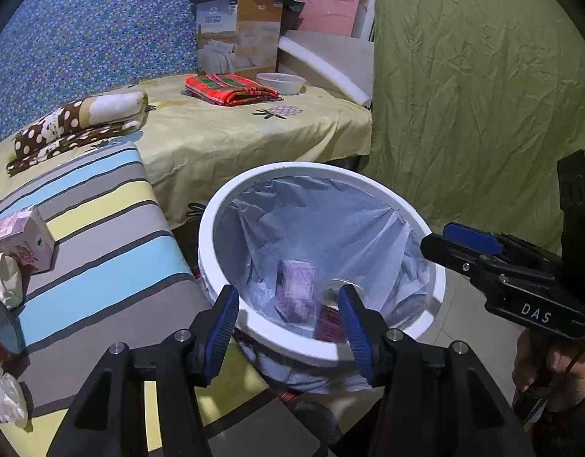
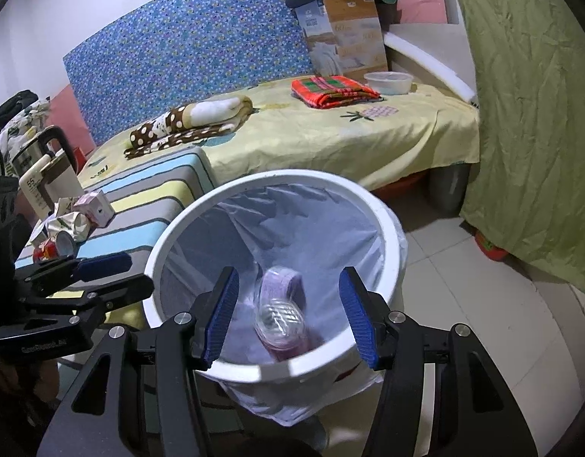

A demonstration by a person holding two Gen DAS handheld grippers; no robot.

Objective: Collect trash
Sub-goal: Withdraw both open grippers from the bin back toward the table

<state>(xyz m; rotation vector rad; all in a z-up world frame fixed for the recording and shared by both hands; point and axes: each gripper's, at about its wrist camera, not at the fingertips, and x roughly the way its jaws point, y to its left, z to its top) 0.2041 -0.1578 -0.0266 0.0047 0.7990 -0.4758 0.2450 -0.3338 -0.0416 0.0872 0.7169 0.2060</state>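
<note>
The left hand-held gripper [image 1: 288, 320] is nearest the camera, its blue pads apart with nothing between them, poised over the near rim of the white bin [image 1: 224, 205]. To its left, on the striped cushion [image 1: 102, 205], lie a small pink carton [image 1: 22, 240], crumpled wrappers [image 1: 3, 282] and a tipped red can [image 1: 5, 329]. The bin is lined with a pale bag [image 1: 330, 221]; at its bottom sit a purple packet [image 1: 294, 289] and a clear plastic cup [image 2: 279, 318]. The right hand-held gripper [image 2: 288, 316] hangs over the same bin, its pads likewise spread and empty. Behind stands a bed [image 1: 235, 141] with folded blankets, and a green sheet [image 1: 464, 95] hangs at right.
</note>
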